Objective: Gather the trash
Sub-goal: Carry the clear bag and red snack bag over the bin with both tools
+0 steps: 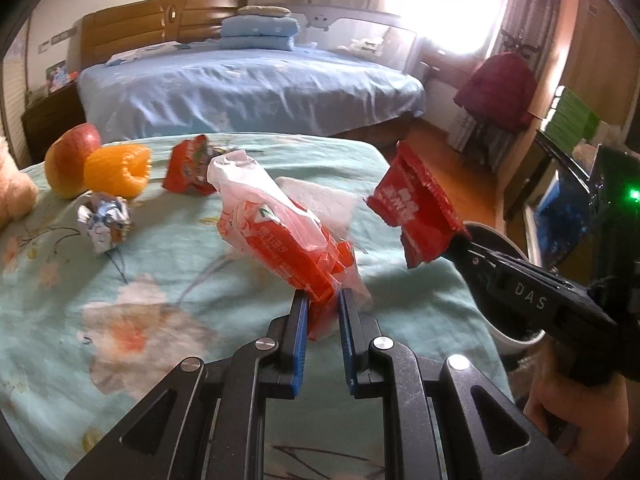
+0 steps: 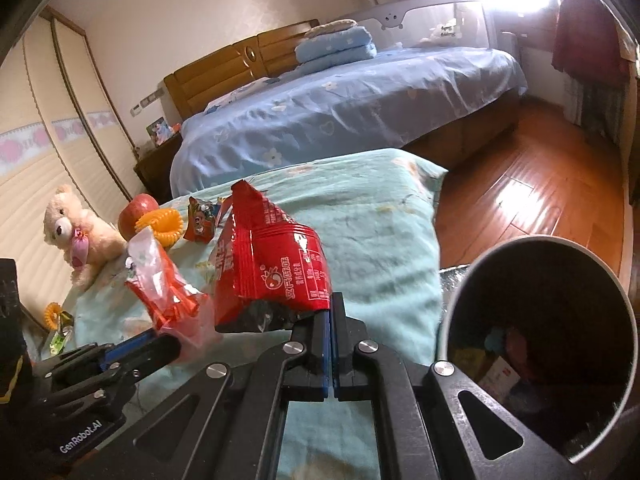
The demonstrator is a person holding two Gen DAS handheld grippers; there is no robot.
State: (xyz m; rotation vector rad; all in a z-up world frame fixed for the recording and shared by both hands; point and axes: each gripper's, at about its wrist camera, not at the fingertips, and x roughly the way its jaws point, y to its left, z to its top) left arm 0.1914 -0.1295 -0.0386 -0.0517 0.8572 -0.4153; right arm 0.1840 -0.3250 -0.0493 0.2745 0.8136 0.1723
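My left gripper (image 1: 323,300) pinches a clear plastic bag with orange packs inside (image 1: 280,224), and the jaws press on its bottom end. The bag sticks up and away from me, above the green flowery cloth (image 1: 160,280). My right gripper (image 2: 330,312) has its jaws pressed together on the corner of a red snack wrapper (image 2: 272,264). In the left wrist view that wrapper (image 1: 416,204) hangs in the air at about 3 o'clock from the bag, off past the edge of the cloth. In the right wrist view a round trash bin (image 2: 624,304) stands at about 4 o'clock from the wrapper, down on the floor beside the cloth, with some trash inside it. More trash lies on the cloth: a crumpled silver foil wrapper (image 1: 105,220) at 9 o'clock from the bag, and a small red wrapper (image 1: 188,172) at about 11 o'clock. A white tissue (image 1: 320,200) lies just behind the bag. An apple (image 1: 70,160) touches an orange ring (image 1: 118,172) at the far left. A teddy bear (image 2: 76,232) sits near them.
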